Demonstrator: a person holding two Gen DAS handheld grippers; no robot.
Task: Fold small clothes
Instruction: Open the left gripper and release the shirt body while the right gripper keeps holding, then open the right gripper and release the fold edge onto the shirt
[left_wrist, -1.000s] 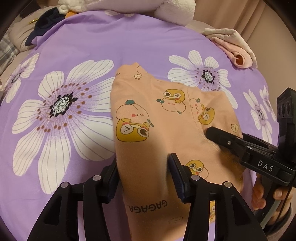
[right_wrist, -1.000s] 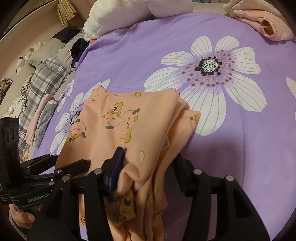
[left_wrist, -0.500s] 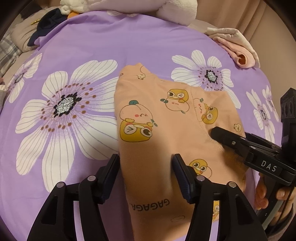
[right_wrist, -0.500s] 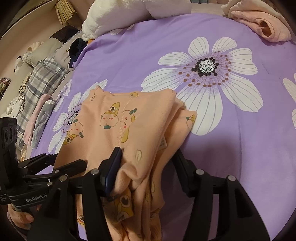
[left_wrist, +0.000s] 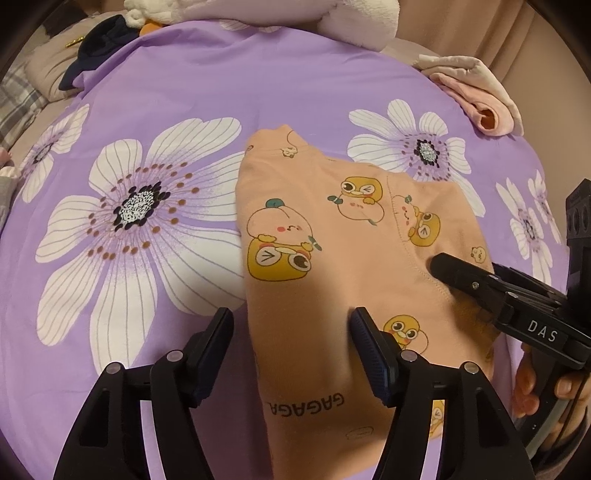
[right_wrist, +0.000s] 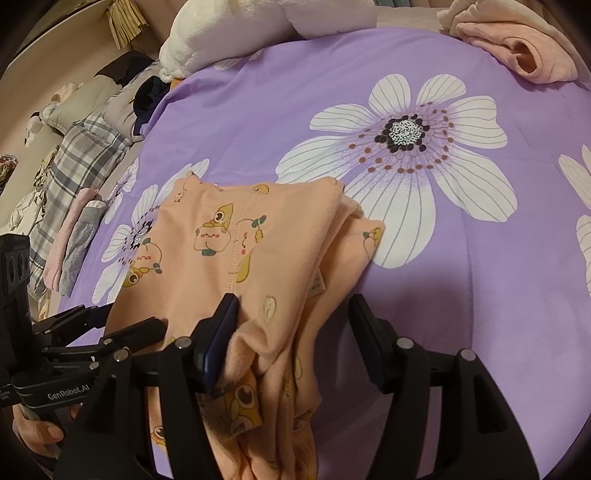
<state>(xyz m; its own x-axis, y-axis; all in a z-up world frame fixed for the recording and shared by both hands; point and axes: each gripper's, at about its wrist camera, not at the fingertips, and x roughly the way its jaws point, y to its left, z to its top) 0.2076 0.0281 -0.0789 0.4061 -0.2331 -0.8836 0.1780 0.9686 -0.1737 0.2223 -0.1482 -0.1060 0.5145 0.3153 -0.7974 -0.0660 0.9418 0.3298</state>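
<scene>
With both my left gripper (left_wrist: 291, 354) and right gripper (right_wrist: 291, 332) spread wide over the peach garment (left_wrist: 343, 258), I press its fold flat on the purple sheet (left_wrist: 221, 81) without dragging.

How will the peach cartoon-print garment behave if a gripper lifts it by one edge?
Likely floppy: the peach cartoon-print garment bunches in soft folds near the right gripper. Probably light, since it looks thin. Its stacked layers may slide apart on the purple floral sheet.
</scene>
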